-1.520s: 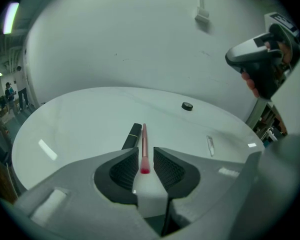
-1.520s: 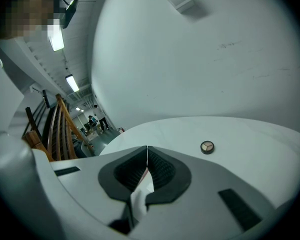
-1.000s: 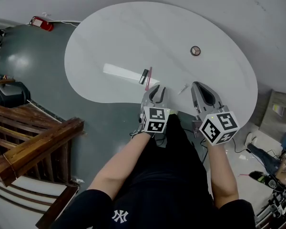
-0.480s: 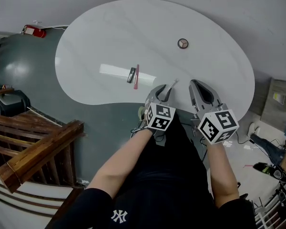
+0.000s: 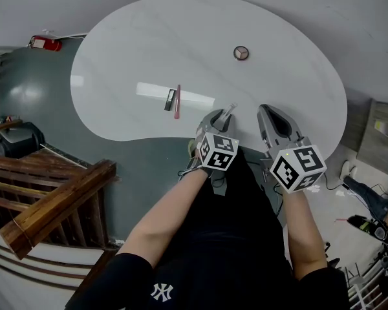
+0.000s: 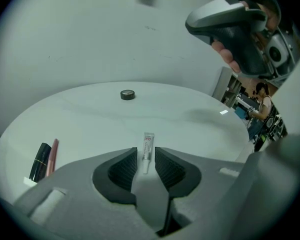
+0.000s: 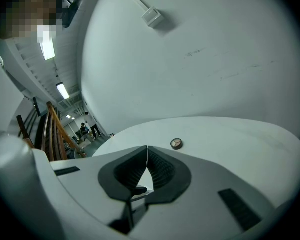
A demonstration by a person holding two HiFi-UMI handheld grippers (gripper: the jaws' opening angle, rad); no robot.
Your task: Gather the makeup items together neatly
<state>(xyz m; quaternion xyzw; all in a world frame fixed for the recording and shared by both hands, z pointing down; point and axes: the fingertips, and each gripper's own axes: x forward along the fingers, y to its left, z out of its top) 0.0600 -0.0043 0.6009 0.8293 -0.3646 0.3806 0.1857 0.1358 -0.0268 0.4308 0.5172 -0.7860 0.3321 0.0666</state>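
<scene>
Left gripper (image 6: 146, 158) pitched down over the desk (image 6: 85, 116); fingers (image 6: 124, 168) narrow, just opening, white tube (image 6: 148, 143) loose between them. Right gripper (image 7: 147, 154) fingers (image 7: 162, 170) together, empty.

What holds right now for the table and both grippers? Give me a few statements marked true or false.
1. The right gripper has its jaws together with nothing between them. True.
2. The left gripper is clamped shut and empty. False: its jaws stand apart, having just been opening, and the small white tube lies on the table between them.
3. The pink pencil lies right beside the black tube. True.
4. The round compact sits next to the pink pencil. False: it lies alone toward the table's far side, well apart from the other items.
</scene>
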